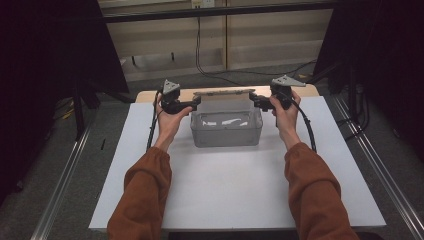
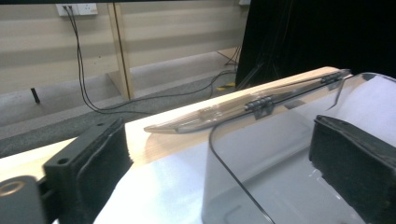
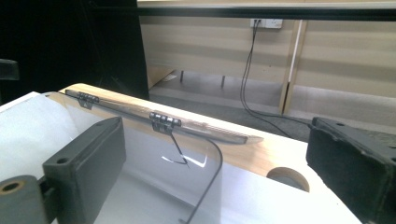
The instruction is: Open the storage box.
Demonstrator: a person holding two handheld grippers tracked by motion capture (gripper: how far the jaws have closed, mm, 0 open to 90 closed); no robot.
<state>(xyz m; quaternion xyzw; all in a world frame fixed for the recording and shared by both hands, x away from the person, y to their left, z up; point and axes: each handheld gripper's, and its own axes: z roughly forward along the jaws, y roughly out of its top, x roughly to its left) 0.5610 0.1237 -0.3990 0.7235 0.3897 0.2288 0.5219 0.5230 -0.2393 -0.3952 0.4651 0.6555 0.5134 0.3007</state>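
Observation:
A clear plastic box stands on the white sheet at the far middle of the table. Its hinged lid lies folded back flat behind it. My left gripper hovers at the box's far left corner, jaws wide apart. In the left gripper view the box's curved wall rises between the two pads without touching either, and the lid with its dark hinge runs beyond. My right gripper is at the far right corner, also open. In its own view the box rim and the lid lie between the jaws.
The white sheet covers a wooden tabletop with a round hole near the right corner. Black cables run over the floor behind the table. Dark curtains flank both sides, and metal rails line the floor.

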